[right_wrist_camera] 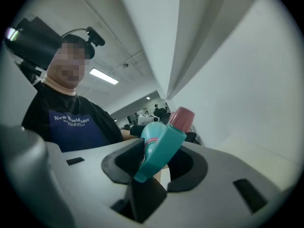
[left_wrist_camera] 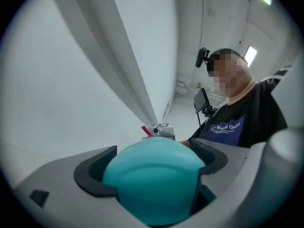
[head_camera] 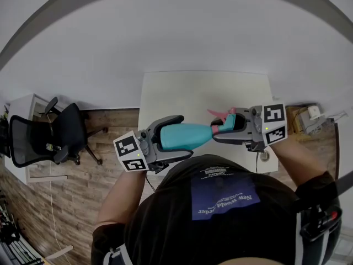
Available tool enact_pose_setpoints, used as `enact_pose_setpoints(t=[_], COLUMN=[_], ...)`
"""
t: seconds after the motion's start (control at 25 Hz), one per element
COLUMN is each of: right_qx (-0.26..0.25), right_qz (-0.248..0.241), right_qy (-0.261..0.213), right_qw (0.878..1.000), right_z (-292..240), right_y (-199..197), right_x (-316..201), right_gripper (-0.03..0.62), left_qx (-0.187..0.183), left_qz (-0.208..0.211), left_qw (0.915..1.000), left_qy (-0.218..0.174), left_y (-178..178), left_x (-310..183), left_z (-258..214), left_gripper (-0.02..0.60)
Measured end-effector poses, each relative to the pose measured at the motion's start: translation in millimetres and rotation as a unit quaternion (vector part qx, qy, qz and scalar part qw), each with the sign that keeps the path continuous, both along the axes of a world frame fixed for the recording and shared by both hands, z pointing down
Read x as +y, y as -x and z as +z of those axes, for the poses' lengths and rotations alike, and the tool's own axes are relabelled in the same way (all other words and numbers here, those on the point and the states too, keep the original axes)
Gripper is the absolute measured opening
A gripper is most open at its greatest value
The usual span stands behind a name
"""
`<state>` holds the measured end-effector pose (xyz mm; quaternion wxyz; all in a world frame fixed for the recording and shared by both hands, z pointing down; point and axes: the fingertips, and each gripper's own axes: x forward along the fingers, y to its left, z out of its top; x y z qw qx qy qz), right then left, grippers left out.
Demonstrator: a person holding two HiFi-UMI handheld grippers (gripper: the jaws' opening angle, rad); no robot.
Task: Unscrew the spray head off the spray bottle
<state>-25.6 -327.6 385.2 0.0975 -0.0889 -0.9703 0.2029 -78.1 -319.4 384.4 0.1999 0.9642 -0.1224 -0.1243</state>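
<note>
Over a white table [head_camera: 204, 93], a teal spray bottle [head_camera: 185, 135] hangs level between two grippers.
The left gripper [head_camera: 175, 138] clamps its round body in its jaws; the right gripper [head_camera: 223, 130] pinches the spray head [head_camera: 225, 125], with its pink nozzle [right_wrist_camera: 182, 118], close to the person [head_camera: 220, 203].

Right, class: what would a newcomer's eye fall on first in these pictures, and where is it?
The teal bottle stands out first, held roughly level between the two grippers, over the near edge of the white table. The left gripper clamps its body, and the right gripper clamps the pink-tipped spray head.
</note>
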Motion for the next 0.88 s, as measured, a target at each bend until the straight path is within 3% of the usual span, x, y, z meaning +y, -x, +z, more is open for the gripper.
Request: enact_pose_setpoints(t=[0.2,0.4,0.64,0.88], right_qx=[0.007,0.017,0.061,0.078], right_qz=[-0.012,-0.033,-0.064,-0.081], right_qy=[-0.099,-0.188,-0.289,-0.368], right_qw=[0.995,0.981,0.953,0.923], right_z=[-2.5,-1.9,6.2,8.2], right_y=[-7.4,-8.4,-3.7,-4.4], right_x=[9.9,21.8,29.5,32.2], right_gripper=[0.132,0.132,0.132,0.132], left_qx=[0.044,0.076,0.116,0.131], left_qz=[0.024,0.046,0.071,0.084], left_qw=[0.9955,0.9862,0.9676,0.9583], left_qy=[0.08,0.14,0.213,0.24], left_y=[-8.0,-8.8,-1.6,-4.1], left_x=[0.3,2.1,1.9,0.0], left_z=[7.8,13.4,22.6,26.9], left_gripper=[0.5,0.5,0.5,0.5])
